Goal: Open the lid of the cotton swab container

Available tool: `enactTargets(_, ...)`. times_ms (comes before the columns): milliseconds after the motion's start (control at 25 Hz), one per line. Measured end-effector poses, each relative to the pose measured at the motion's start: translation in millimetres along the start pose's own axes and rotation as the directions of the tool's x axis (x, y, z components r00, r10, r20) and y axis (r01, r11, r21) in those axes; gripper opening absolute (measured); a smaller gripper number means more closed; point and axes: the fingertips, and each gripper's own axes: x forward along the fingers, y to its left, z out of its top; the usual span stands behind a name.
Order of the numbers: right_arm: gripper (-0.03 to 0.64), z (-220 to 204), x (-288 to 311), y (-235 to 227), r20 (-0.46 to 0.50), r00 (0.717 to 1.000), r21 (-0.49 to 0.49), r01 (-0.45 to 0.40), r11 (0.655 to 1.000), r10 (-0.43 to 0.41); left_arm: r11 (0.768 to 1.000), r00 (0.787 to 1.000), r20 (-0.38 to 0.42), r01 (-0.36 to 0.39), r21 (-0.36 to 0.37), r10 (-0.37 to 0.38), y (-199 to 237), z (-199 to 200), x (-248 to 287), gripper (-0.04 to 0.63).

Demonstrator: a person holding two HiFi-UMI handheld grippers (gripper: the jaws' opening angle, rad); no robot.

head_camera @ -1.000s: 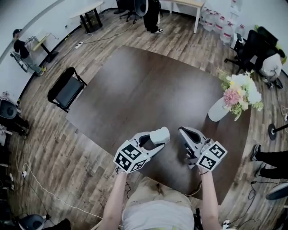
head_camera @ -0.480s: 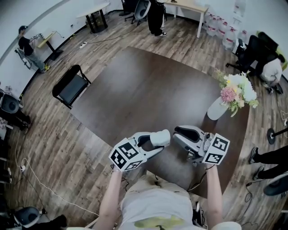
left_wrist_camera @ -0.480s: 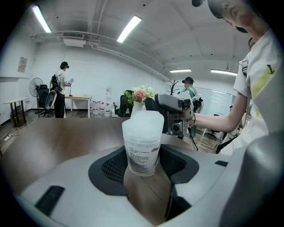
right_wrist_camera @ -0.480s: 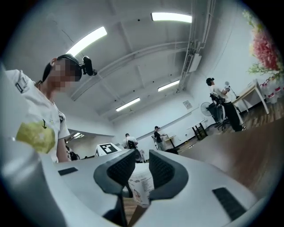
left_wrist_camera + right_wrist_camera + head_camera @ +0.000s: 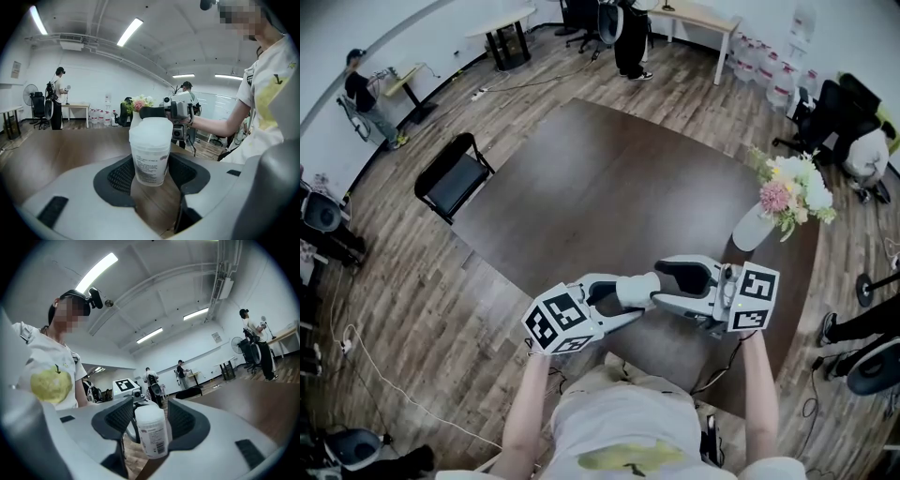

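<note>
I've got the left hand-held gripper (image 5: 151, 174) clamped on the cotton swab container (image 5: 150, 151), lifted over the near edge of the tabletop (image 5: 600, 187). The right hand-held gripper (image 5: 151, 422) is at its 3 o'clock with jaws opening. The container sits between them, pads clear of it. Flower vase (image 5: 757, 230) at 2 o'clock on the tabletop. Black chair (image 5: 450, 178) at 10 o'clock on the floor.

Overhead — gripper views seemingly sharing container (image 5: 149, 150)
</note>
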Motion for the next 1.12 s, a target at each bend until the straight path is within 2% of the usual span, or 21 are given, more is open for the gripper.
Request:
enactTargets(320, 0.213, -2, 8, 8, -0.084, 0.994, -0.032, -0.074, 0.997, 0.071, 0.999, 0.999, 0.014, 0.033, -0.003, -0.033, -5, 7, -3, 0.241)
enactTargets(600, 0.206, -3, 12, 7, -0.114, 0.991, -0.07, -0.075, 0.995, 0.067, 0.998, 0.998, 0.015, 0.054, -0.017, -0.053, -5, 7, -6, 0.241)
enactTargets(1120, 0.196, -2, 14, -7, -0.098, 0.992, 0.064, -0.075, 0.995, 0.081, 0.999, 0.999, 0.012, 0.033, -0.016, -0.032, 4, 6, -6, 0.241)
